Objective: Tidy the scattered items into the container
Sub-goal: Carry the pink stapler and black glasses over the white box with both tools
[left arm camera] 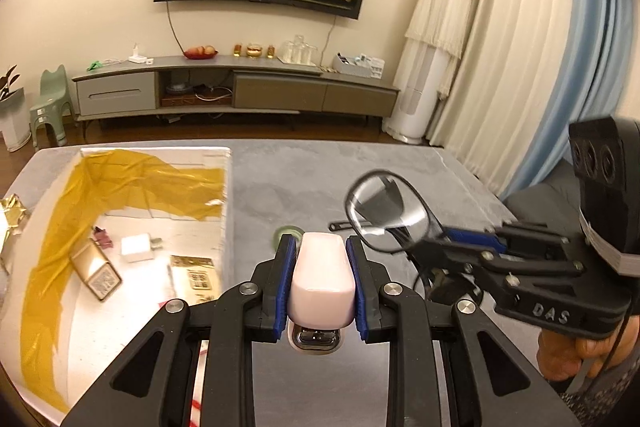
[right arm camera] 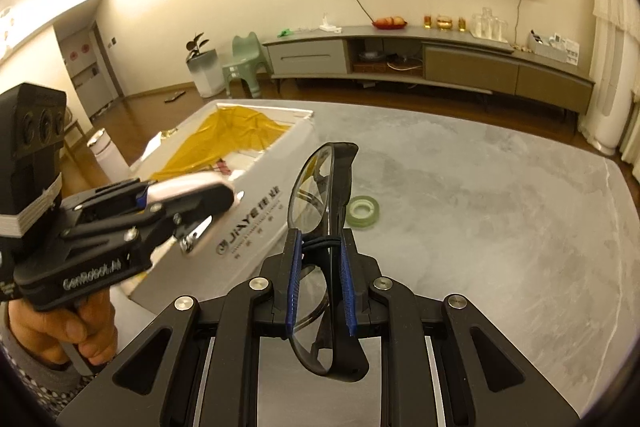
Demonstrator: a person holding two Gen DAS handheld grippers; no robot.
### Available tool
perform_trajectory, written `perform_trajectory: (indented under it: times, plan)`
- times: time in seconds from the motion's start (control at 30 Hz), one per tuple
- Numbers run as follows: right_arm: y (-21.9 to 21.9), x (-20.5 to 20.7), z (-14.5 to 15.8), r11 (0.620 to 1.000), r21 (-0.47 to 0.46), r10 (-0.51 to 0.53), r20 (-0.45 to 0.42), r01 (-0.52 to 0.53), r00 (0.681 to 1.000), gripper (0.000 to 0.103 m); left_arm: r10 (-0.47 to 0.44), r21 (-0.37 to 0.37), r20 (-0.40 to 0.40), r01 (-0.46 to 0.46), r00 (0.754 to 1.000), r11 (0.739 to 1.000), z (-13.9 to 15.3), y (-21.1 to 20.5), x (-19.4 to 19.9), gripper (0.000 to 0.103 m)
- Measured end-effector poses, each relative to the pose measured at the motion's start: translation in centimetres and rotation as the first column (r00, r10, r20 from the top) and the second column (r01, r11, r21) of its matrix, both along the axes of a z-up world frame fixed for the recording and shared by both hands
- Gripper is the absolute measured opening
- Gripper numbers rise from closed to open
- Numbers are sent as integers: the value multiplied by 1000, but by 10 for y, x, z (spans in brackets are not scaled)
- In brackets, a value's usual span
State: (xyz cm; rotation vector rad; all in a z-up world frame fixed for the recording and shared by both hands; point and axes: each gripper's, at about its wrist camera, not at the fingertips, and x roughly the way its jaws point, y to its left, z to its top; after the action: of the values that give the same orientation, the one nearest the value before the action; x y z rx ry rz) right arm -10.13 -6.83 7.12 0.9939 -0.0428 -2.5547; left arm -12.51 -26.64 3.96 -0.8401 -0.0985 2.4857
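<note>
**tapefan:** Closest thing to the lens on the left wrist cam is the pale pink stapler (left arm camera: 322,277), pinched between the blue pads of the left gripper (left arm camera: 322,247), metal base facing down. Held up above the grey table (left arm camera: 312,179), just right of the box wall.

**boxlurker:** Yep, and the right wrist cam has it from the side, stapler (right arm camera: 192,187) poking out over the near wall of the white box (right arm camera: 244,223). Right gripper (right arm camera: 320,239) is clamped on black-framed glasses (right arm camera: 326,195), folded, standing edge-on with one lens sticking up past the fingertips.

**tapefan:** Left cam shows those glasses (left arm camera: 384,211) too, off the table, right of the stapler. A bit blurry there.

**boxlurker:** What's in the box already?

**tapefan:** White charger plug (left arm camera: 138,247), a gold-and-white carton (left arm camera: 96,273), another gold printed packet (left arm camera: 198,277), a small dark clip (left arm camera: 102,235), plus crumpled yellow film (left arm camera: 132,183) draped along the far and left sides.

**boxlurker:** And a roll of clear greenish tape (right arm camera: 362,211) is lying flat on the table, right of the box, just past the glasses.
</note>
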Motion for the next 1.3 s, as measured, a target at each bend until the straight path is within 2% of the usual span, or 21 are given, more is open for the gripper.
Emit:
perform_trajectory:
  times: [0.43,1.3]
  plan:
    - [-40,9,29,999,-24,23,-49,-25,999,19,58,58,-29,-56,998,997,16,-41,-2,27]
    - [-117,25,68,995,45,93,-115,-89,989,19,136,166,-61,-125,989,978,39,-110,5,27]
